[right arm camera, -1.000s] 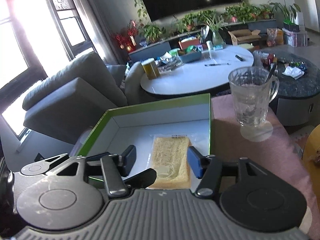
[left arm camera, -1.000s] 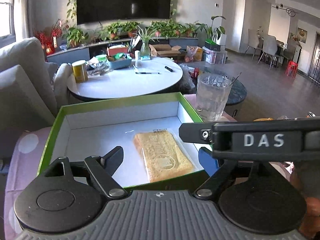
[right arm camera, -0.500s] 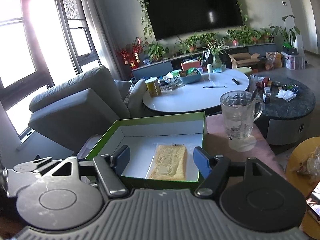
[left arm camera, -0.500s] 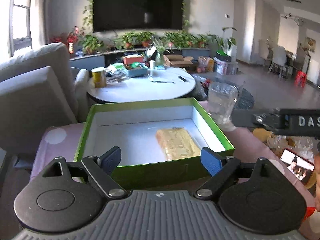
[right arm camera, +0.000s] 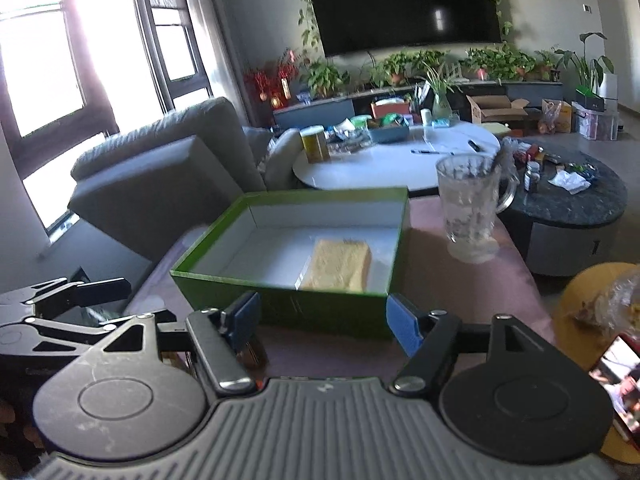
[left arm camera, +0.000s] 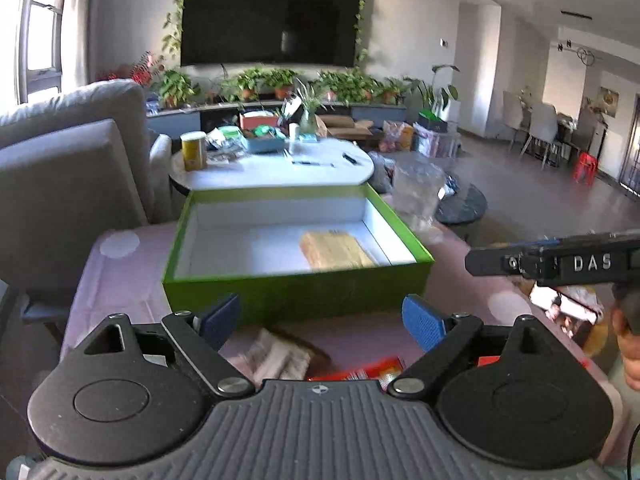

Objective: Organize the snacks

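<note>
**A:** Where do things stand with the snacks?

**B:** One is already in the green box (right arm camera: 280, 308): a yellow cake slice (right arm camera: 338, 266) in a clear wrapper, lying flat on the white floor toward the right wall. The box sits on the pink-covered surface (right arm camera: 460, 280), with a glass mug (right arm camera: 470, 208) just beyond its far right corner.

**A:** And the tongs?

**B:** Both empty. The left tongs (left arm camera: 322, 322) are spread wide with nothing between the blue pads, and the right tongs (right arm camera: 324, 320) are spread too, both hanging on the near side of the box, clear of it.

**A:** What's left to pick up?

**B:** In the left wrist view, just below the left tongs, a pale crinkled packet (left arm camera: 278, 356) and a red packet (left arm camera: 370, 370) lie on the surface near the box's front wall. Both are blurred and partly hidden by the tool body, so I can't tell what they contain.

**A:** How would they handle?

**B:** I'd judge them light and soft: thin film that gives under pressure and slips easily. Whatever is inside probably crushes, like the cake, so squeeze gently.

**A:** Where to grip?

**B:** Across the narrow width at the middle, where the contents fill out the wrapper, rather than at a flat sealed end that could slide out. Lying flat, the packet leaves little edge to get under, so come in low with one pad on each long side.

**A:** Any hazards?

**B:** The mug looks fragile and tippable; keep carries away from that corner.
</note>
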`<state>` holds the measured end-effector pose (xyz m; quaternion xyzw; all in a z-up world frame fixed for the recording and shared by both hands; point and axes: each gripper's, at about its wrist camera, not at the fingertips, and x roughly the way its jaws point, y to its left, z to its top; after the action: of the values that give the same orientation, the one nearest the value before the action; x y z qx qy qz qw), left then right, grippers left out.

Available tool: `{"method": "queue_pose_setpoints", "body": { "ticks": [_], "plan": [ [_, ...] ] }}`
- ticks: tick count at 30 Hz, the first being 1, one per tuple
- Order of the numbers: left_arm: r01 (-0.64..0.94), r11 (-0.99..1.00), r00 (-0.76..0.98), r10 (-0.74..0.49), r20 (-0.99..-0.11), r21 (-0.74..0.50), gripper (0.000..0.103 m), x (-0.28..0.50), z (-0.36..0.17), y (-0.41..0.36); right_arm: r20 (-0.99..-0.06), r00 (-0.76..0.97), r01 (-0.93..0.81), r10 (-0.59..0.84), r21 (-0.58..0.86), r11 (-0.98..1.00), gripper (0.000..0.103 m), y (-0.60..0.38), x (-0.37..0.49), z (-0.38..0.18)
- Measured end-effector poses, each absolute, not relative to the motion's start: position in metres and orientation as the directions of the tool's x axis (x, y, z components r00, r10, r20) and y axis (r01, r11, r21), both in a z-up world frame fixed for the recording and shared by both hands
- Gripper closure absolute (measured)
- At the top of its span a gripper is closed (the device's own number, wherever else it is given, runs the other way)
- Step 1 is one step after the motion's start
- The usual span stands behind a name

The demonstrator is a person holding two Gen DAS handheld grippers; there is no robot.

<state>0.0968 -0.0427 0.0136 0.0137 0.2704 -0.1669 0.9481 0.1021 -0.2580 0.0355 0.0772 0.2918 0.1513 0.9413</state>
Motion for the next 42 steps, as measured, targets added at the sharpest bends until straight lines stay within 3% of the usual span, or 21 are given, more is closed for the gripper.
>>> {"method": "queue_pose_setpoints", "body": {
  "ticks": [15,17,19,23,28,31,42],
  "plan": [
    [0.509,0.86,0.672,-0.41,-0.617,-0.016,0.017,0.048,-0.027,-0.074,-0.55,0.732,-0.351,0.402,0.201,0.914,0.019,-0.243,0.052,0.021],
    [0.529,0.849,0.656,-0.415,-0.631,-0.009,0.035,0.047,-0.032,-0.078,-0.551,0.731,-0.346,0.401,0.206,0.915,0.019,-0.243,0.051,0.02],
    [0.524,0.852,0.659,-0.392,-0.642,0.017,0.047,0.049,-0.038,-0.078,-0.551,0.732,-0.34,0.4,0.214,0.916,0.019,-0.244,0.051,0.02],
    [0.42,0.908,0.7,-0.326,-0.635,-0.003,0.06,0.057,-0.034,-0.057,-0.546,0.731,-0.345,0.41,0.222,0.912,0.019,-0.245,0.045,0.019],
    [0.262,0.963,0.716,-0.232,-0.659,-0.054,0.061,0.073,-0.041,-0.027,-0.55,0.723,-0.354,0.419,0.226,0.907,0.019,-0.245,0.04,0.017],
    [0.251,0.963,0.7,-0.254,-0.668,-0.103,0.061,0.073,-0.046,-0.021,-0.556,0.697,-0.392,0.452,0.233,0.89,0.019,-0.241,0.036,0.015],
    [0.245,0.964,0.707,-0.25,-0.662,-0.103,0.051,0.07,-0.046,-0.017,-0.608,0.602,-0.549,0.517,0.156,0.821,0.016,-0.218,0.011,0.003]
  ]
}}
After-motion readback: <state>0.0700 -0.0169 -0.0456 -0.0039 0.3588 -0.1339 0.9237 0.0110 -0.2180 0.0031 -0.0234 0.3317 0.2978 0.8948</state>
